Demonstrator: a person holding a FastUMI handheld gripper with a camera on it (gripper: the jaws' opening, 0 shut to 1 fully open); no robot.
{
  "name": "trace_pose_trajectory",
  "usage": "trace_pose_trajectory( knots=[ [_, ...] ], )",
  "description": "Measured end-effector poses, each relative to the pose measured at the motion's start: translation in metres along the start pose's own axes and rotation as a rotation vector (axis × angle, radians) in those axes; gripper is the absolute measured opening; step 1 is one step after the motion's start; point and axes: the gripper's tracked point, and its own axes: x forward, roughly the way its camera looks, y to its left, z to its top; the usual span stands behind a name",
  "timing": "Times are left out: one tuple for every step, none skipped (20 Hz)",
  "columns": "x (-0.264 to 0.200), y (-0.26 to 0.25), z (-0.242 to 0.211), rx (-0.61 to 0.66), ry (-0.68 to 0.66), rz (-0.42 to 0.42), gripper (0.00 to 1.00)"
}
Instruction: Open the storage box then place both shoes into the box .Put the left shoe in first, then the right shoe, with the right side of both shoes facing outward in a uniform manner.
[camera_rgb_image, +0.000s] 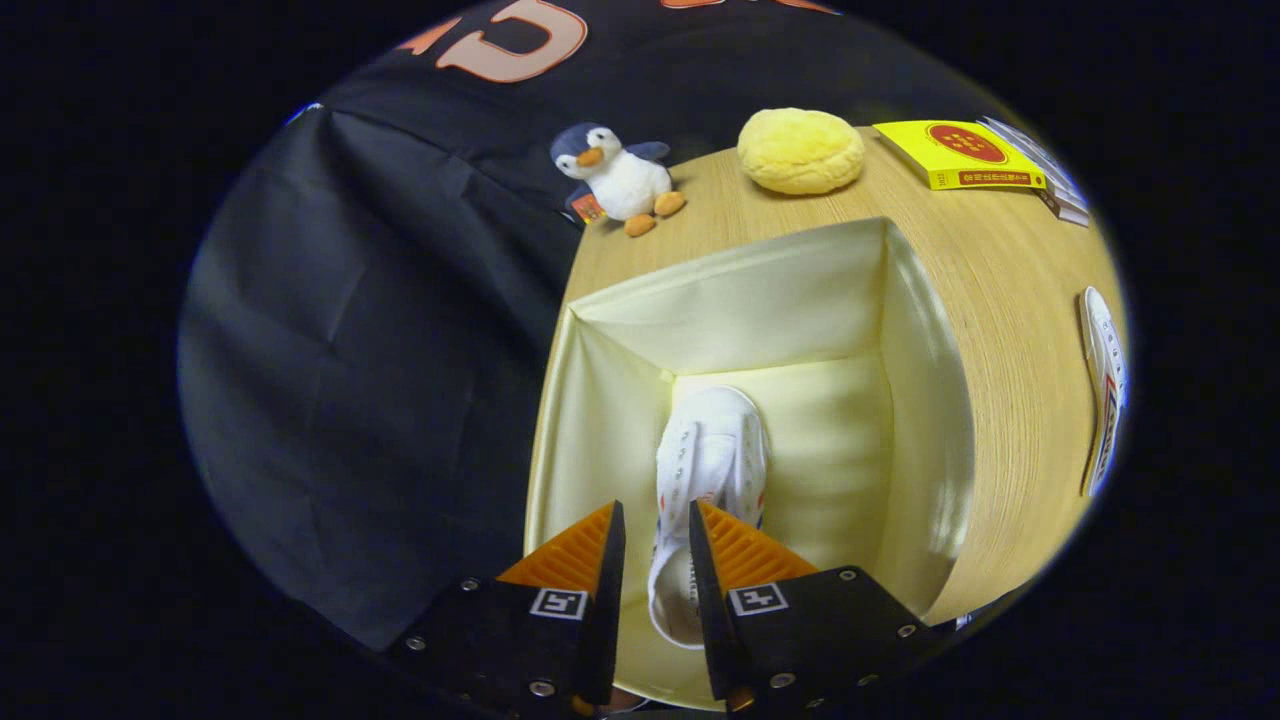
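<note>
Shoe in hand: a white shoe is seen between the two fingers of the tongs, its toe pointing away from them and down toward the floor of the box.
Long axis: the shoe's length runs straight ahead along the fingers, heel end nearest, toe end farthest.
Storage box: the open pale-yellow box lies directly ahead of and below the tongs; its lid is not seen, and its four inner walls are exposed.
Shoe against box: the toe is judged to be near or on the box floor, toward the far wall; actual contact cannot be told.
Tongs: they are set narrow, with the shoe's heel part in the gap; the inner faces appear to lie against its sides, so a grip is judged likely, though true pressure on both sides cannot be confirmed.
Second shoe: another white shoe lies on the worktop, well off to the right of the tongs and outside the box, on its side.
Beyond the box: a plush penguin, a round yellow cushion and a yellow book rest on the worktop, well apart from the tongs.
Stage judged: first shoe being lowered in; release and the second shoe are not yet done.
</note>
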Motion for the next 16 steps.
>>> trace_pose_trajectory(
  knots=[
    [-0.009,-0.002,0.006,-0.014,-0.017,0.018,0.39],
    [-0.021,-0.008,0.011,-0.032,-0.039,0.029,0.42],
    [-0.032,-0.013,0.015,-0.055,-0.063,0.044,0.45],
    [-0.044,-0.019,0.02,-0.076,-0.086,0.049,0.5],
    [-0.056,-0.029,0.022,-0.095,-0.106,0.051,0.54],
    [-0.068,-0.039,0.027,-0.112,-0.131,0.051,0.59],
    [-0.08,-0.054,0.031,-0.124,-0.157,0.042,0.64],
    [-0.093,-0.07,0.034,-0.137,-0.182,0.027,0.69],
    [-0.107,-0.088,0.037,-0.145,-0.206,0.001,0.73],
    [-0.12,-0.109,0.039,-0.157,-0.232,-0.03,0.8],
    [-0.132,-0.135,0.04,-0.163,-0.255,-0.072,0.83],
    [-0.142,-0.16,0.041,-0.162,-0.275,-0.114,0.87],
    [-0.15,-0.186,0.04,-0.157,-0.291,-0.159,0.87],
    [-0.158,-0.213,0.039,-0.141,-0.301,-0.204,0.88],
    [-0.167,-0.241,0.036,-0.121,-0.309,-0.247,0.88],
    [-0.174,-0.266,0.034,-0.099,-0.315,-0.286,0.88]
  ],
)
